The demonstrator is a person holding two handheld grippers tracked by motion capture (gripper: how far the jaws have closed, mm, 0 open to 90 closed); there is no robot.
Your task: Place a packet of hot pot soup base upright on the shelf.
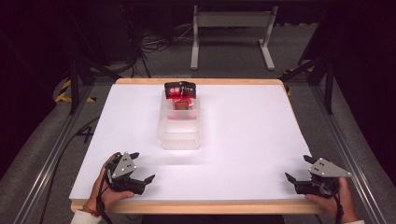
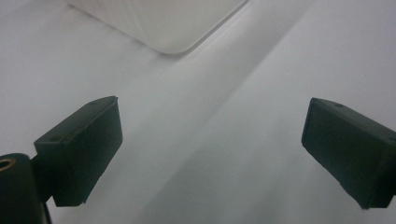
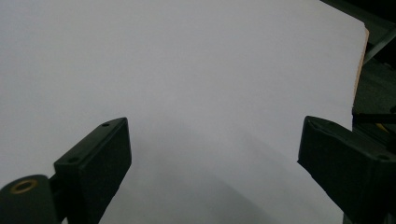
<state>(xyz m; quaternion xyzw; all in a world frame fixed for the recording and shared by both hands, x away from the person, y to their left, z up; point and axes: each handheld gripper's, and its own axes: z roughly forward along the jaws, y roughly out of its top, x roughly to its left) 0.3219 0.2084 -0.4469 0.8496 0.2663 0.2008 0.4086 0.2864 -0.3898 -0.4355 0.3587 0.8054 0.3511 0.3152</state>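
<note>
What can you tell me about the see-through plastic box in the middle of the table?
The clear, frosted plastic box is long with rounded corners and no lid. It stands upright on the white table, toward the far middle. Red and black packets stick up out of its far end. Both grippers are well away from it; nothing else touches it.

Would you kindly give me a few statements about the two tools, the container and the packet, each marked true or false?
1. Both the left tool and the right tool stand open. True.
2. The red and black packet lies flat on the table beside the container. False: it stands in the clear plastic container, at its far end.
3. The right tool grips the container. False: it holds nothing, near the white table edge.
4. The container is nearer the left tool. True.
</note>
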